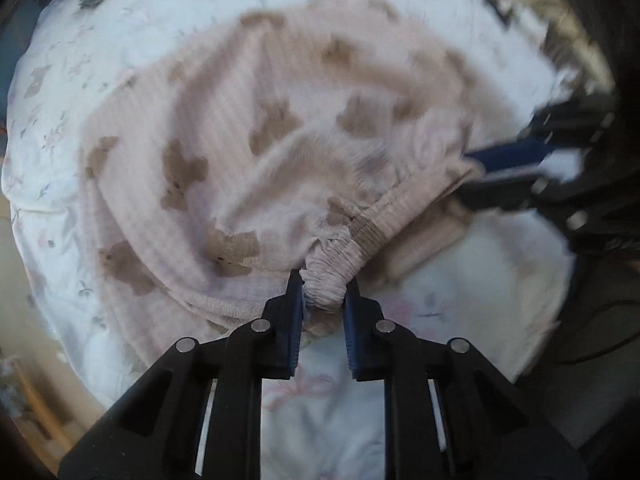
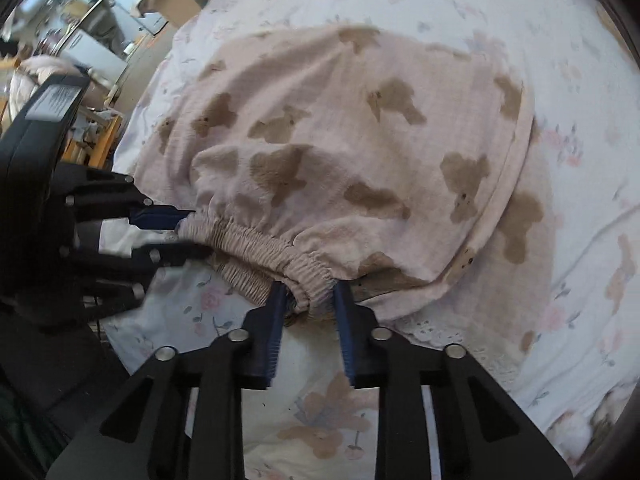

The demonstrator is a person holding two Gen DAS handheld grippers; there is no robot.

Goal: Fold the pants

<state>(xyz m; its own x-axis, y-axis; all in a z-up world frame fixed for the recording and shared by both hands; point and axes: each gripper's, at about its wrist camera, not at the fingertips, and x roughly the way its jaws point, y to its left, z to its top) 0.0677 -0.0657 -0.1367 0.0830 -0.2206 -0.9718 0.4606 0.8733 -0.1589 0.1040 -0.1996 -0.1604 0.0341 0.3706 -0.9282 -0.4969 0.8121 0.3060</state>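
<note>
While the pants [image 1: 280,136] lie spread on the bed [image 1: 60,80], beyond both sets of fingers, the left gripper [image 1: 323,286] has its fingers [image 1: 295,300] clamped on the bunched elastic waistband [image 1: 332,268], which fills the narrow gap at their tips. At the other end of that waistband [image 2: 256,240], the right gripper [image 2: 308,294] is likewise pinched on a gathered fold between its fingers [image 2: 276,308]. From each camera the other gripper reaches in from the side, its blue pads meeting the waistband's far end, and the pale bear-print cloth fans away from the tips over the flowered sheet [image 2: 580,60].
</note>
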